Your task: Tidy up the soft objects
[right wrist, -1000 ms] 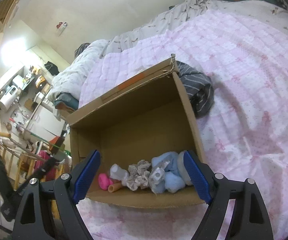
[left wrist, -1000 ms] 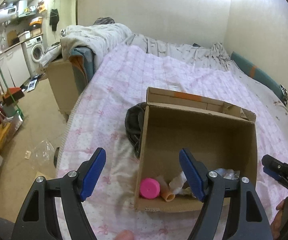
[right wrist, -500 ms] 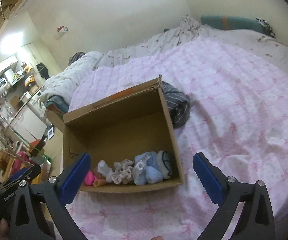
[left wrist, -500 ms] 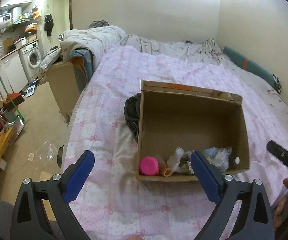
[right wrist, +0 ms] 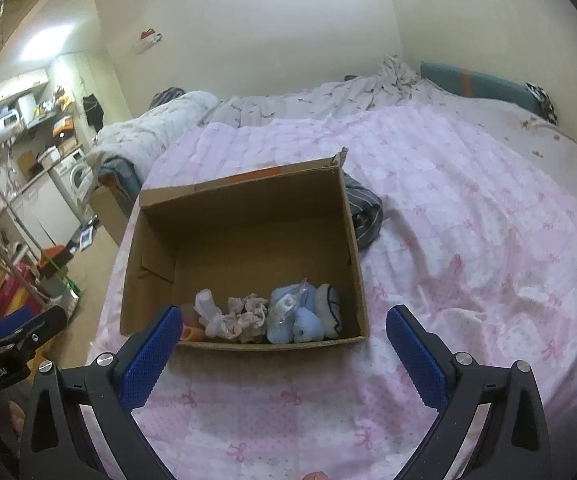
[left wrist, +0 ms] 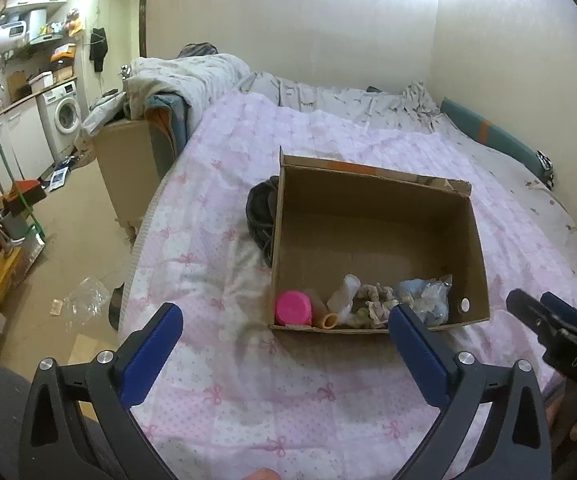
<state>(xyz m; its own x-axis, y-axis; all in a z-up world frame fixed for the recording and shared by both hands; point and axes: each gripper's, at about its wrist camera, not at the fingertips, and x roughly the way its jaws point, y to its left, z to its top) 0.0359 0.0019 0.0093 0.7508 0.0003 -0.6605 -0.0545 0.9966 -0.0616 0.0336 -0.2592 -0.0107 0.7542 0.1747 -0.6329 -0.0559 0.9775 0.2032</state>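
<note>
**Both grippers empty; soft items lie in the cardboard box**

The cardboard box (left wrist: 380, 216) stands open on the bed (left wrist: 216, 360), on a pink quilt with a bow pattern. Every soft item seen lies along the box's near wall. From its left end in the left wrist view: a pink round piece (left wrist: 293, 307), an orange tube (left wrist: 327, 320), a white sock (right wrist: 208, 310), a crumpled beige cloth (right wrist: 248, 316), a clear plastic bag (left wrist: 432, 300) over light blue socks (right wrist: 300, 320), and a white sock with a dark band (right wrist: 329, 312) at the right end. The rest of the box floor is bare.

A dark striped cloth (right wrist: 362, 212) lies on the quilt, touching the box's side wall.

The left gripper (left wrist: 284, 344) hangs short of the box's near wall; its jaws are opening, with nothing between them. The right gripper (right wrist: 280, 346) hangs likewise, jaws wide apart and empty.
</note>
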